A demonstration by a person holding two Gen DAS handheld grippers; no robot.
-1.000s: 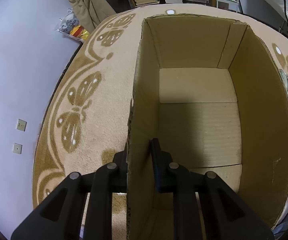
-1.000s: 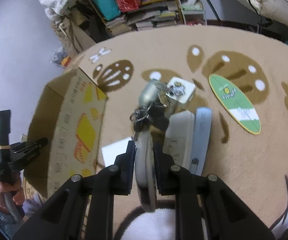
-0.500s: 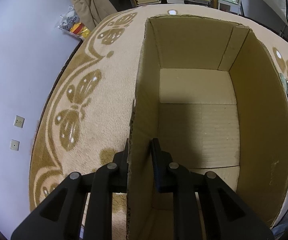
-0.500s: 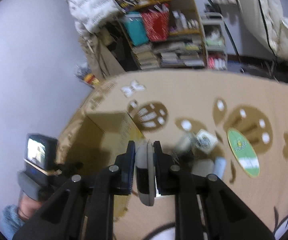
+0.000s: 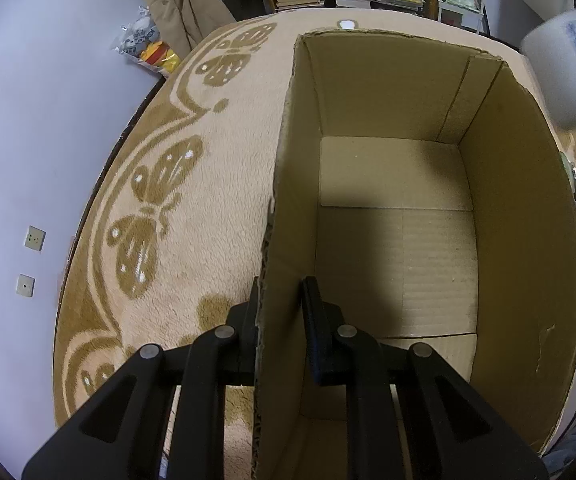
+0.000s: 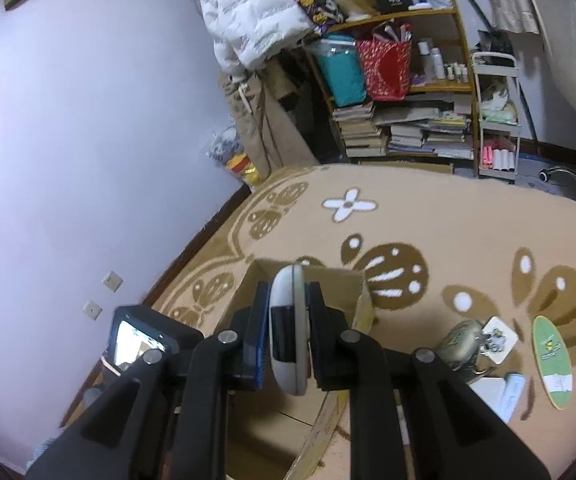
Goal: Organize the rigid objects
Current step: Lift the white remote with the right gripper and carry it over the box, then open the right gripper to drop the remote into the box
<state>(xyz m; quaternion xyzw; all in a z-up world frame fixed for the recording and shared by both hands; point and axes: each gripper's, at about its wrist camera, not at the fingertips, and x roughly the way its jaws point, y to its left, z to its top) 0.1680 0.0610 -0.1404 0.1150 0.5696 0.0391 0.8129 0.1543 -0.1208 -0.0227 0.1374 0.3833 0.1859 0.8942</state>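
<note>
Left tongs (image 5: 282, 300) clamped on the near left wall of the cardboard box (image 5: 524, 240), one finger outside over the carpet (image 5: 208, 240), the other inside the box. Aimed forward and down along that wall, with the bare box floor spread ahead and to the right. Box standing upright on the butterfly-patterned carpet, top open.

Right tongs (image 6: 288, 320) closed on a white and grey oval object (image 6: 288, 332), gripped edge-on so that its narrow rim faces the camera and its rounded ends stick out above and below the fingers. Held raised above the carpet, pointing across the room at a downward slant, with the oval object poised in front of the open box (image 6: 352, 292) and the box mouth just beyond and below it. What the object is cannot be told from here; a blurred white shape at the upper right of the left wrist view may be the same thing.

Beside the box on the right, on the carpet: a keyring bundle (image 6: 464, 344), a small white card (image 6: 498, 340), a green and white oval mat (image 6: 552, 360) and a pale blue flat item (image 6: 512, 394). Screen of the left handle (image 6: 138, 340) visible at lower left.
</note>
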